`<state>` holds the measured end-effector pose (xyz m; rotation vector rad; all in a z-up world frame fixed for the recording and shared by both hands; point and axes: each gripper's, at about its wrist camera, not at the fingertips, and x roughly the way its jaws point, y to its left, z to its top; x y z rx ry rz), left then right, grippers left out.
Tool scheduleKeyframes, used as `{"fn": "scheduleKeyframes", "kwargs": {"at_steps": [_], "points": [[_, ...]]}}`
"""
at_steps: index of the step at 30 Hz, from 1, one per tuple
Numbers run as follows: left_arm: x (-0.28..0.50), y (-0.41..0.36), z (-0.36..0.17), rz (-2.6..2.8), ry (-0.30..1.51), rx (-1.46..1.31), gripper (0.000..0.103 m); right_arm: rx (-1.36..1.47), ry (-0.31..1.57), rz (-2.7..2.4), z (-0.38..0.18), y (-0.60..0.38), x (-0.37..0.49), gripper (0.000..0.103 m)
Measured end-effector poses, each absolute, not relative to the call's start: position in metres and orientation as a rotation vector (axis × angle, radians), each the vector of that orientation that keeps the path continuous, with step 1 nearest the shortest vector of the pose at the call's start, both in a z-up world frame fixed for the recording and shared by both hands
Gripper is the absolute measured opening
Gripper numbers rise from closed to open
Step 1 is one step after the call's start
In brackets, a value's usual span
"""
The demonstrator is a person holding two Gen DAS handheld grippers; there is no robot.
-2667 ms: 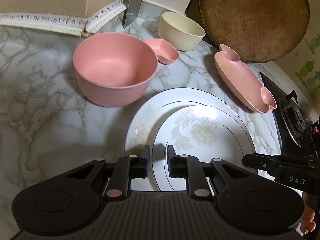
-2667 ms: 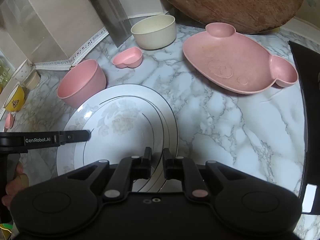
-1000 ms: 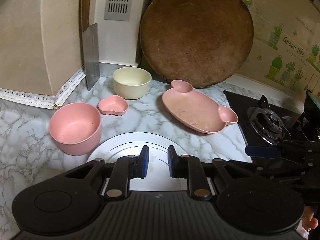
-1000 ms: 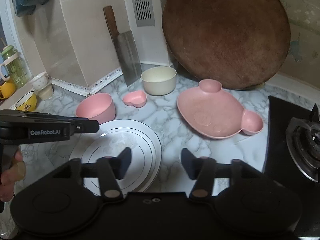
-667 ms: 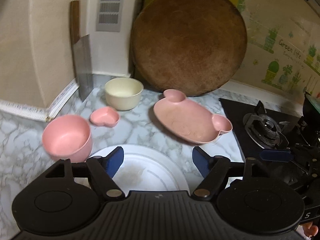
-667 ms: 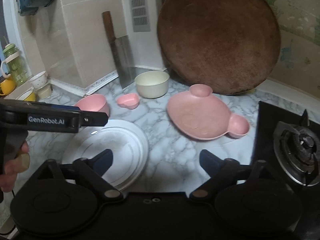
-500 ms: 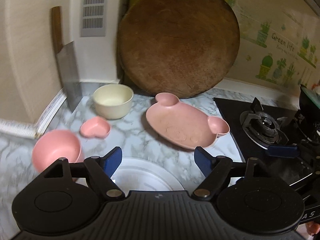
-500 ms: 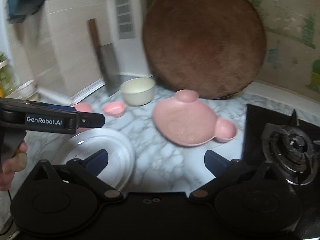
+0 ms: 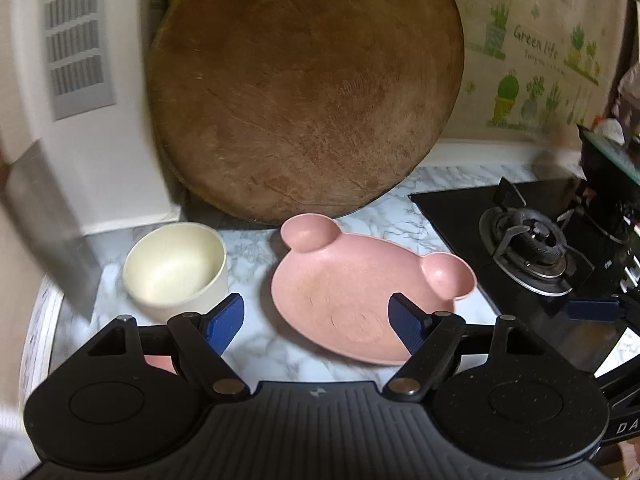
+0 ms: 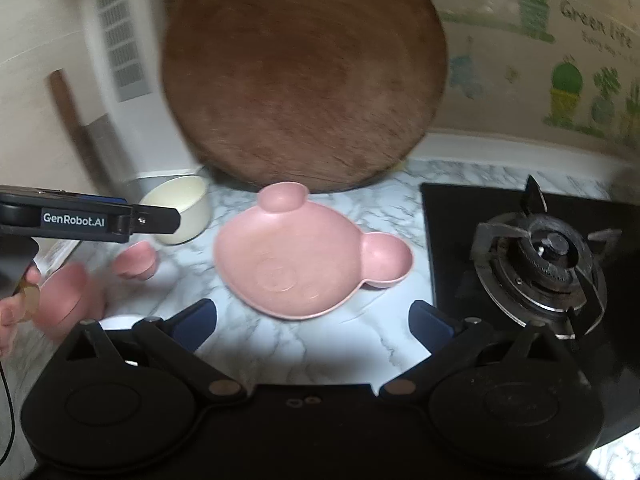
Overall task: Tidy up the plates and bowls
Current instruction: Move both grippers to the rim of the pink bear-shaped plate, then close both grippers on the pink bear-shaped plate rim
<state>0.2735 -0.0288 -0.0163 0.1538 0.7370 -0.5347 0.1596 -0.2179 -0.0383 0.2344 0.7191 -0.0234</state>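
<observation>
A pink bear-shaped plate (image 9: 352,300) lies on the marble counter in front of both grippers; it also shows in the right wrist view (image 10: 296,264). A cream bowl (image 9: 176,268) stands to its left, also in the right wrist view (image 10: 180,208). A small pink heart dish (image 10: 136,260) and a blurred pink bowl (image 10: 68,300) sit further left. My left gripper (image 9: 318,326) is open and empty above the plate's near edge. My right gripper (image 10: 312,324) is open and empty, just short of the plate. A sliver of the white plates (image 10: 120,322) shows at the lower left.
A large round wooden board (image 9: 304,92) leans on the wall behind the dishes. A black gas hob (image 9: 532,248) lies to the right. A cleaver (image 10: 96,140) leans at the back left. The left gripper's arm (image 10: 88,220) crosses the right wrist view.
Both grippers let go of the white plates, opened wide, rose and swung right toward the pink bear plate. The white plates have dropped almost out of view.
</observation>
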Motion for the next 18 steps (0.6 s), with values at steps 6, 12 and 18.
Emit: {"fn": "scheduleKeyframes", "kwargs": {"at_steps": [6,12,18], "points": [[0.323,-0.039,-0.035,-0.562,0.781,0.189,0.079,0.289,0.756,-0.096,-0.053,-0.221,0.185,0.102],[0.358,-0.058,-0.058,-0.563,0.820,0.227,0.079,0.316,0.807,-0.185,-0.072,-0.223,0.206,0.094],[0.383,-0.070,-0.079,-0.548,0.846,0.240,0.079,0.347,0.852,-0.220,-0.086,-0.225,0.221,0.084]]}}
